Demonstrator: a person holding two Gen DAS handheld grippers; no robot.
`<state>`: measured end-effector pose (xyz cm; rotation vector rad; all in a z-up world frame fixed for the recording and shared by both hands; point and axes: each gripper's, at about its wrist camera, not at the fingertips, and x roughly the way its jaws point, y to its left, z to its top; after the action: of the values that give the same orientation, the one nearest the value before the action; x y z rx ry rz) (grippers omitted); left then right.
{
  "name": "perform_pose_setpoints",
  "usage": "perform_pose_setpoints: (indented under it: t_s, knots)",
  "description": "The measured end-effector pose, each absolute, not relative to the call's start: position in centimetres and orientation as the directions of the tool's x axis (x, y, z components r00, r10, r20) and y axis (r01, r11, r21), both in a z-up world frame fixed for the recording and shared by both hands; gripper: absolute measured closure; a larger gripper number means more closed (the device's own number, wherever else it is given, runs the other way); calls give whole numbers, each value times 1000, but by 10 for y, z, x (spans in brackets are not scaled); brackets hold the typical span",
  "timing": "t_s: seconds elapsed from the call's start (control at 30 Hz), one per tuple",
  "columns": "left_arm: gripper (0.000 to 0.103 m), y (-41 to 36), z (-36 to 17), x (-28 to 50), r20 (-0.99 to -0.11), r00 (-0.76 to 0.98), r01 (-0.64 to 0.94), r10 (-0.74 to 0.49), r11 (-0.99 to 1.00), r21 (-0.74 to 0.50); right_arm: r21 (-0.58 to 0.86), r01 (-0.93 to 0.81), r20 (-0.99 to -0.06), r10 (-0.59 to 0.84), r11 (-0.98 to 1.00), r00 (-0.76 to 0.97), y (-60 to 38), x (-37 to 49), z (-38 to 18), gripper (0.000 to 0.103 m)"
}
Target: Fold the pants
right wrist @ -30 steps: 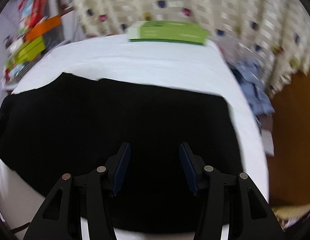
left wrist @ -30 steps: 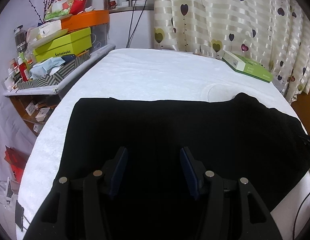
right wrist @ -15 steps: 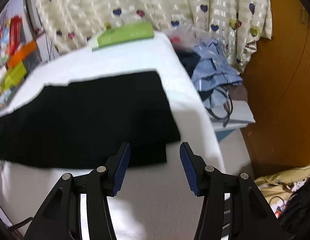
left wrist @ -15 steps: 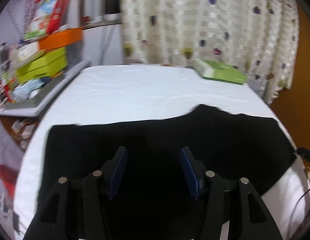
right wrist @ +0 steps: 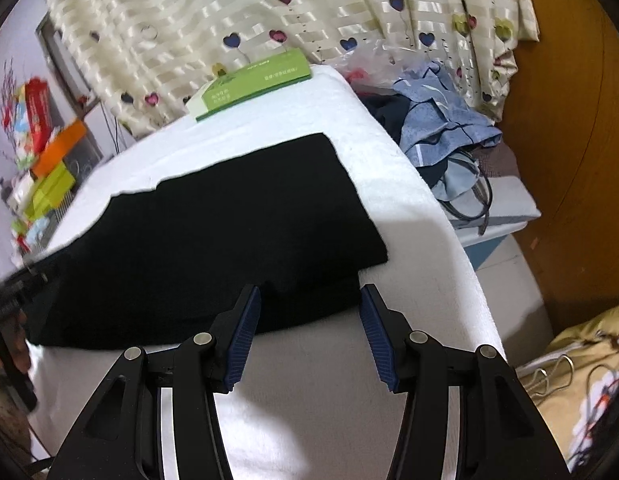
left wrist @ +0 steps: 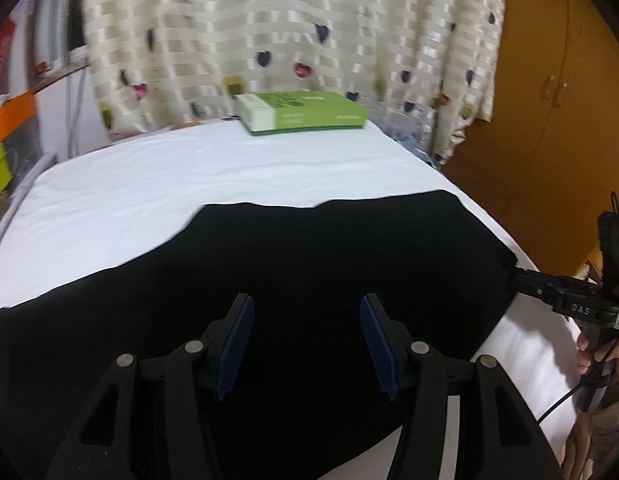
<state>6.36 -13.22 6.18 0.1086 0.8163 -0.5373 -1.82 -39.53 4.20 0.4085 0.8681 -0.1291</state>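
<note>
The black pants [left wrist: 309, 252] lie flat on the white-covered table [left wrist: 149, 184], folded lengthwise into a long band. My left gripper [left wrist: 305, 344] is open and empty above their middle. My right gripper [right wrist: 309, 332] is open and empty at the near right corner of the pants [right wrist: 213, 232], its fingertips just over the cloth's front edge. The right gripper also shows in the left wrist view [left wrist: 509, 268], at the pants' right end; whether it touches the cloth there I cannot tell.
A green box [left wrist: 305, 114] lies at the table's far edge by the heart-print curtain [left wrist: 269, 32]. Blue clothes [right wrist: 441, 128] are heaped on a stand right of the table. Boxes [right wrist: 49, 168] are stacked on a shelf to the left. A wooden wardrobe [left wrist: 557, 120] stands at right.
Both grippers have swung to the right along the pants. The right one has pulled back to the near right corner. Both stay open.
</note>
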Motion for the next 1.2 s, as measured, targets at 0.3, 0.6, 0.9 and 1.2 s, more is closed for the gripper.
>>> perform_pose_setpoints:
  t_s: [0.3,0.6,0.9,1.2]
  knots:
    - [45,-172,46,45,-759,441,638,-478,763,-109,439,332,-728,115,835,676,-427,-1,39,52]
    - [45,-200,38,20,-786,403,724,-469,688,-39,513,271,-657,170,814,734,-433,4,53,98]
    - [45,-210,40,11,-782,406,749,-473,663,-12,560,166,-547,212,812,810,-423,12,100,98]
    - [45,-217,36,18,-784,486,680,-386,731,62,558,134,-523,222,819,823,-418,19,114,98]
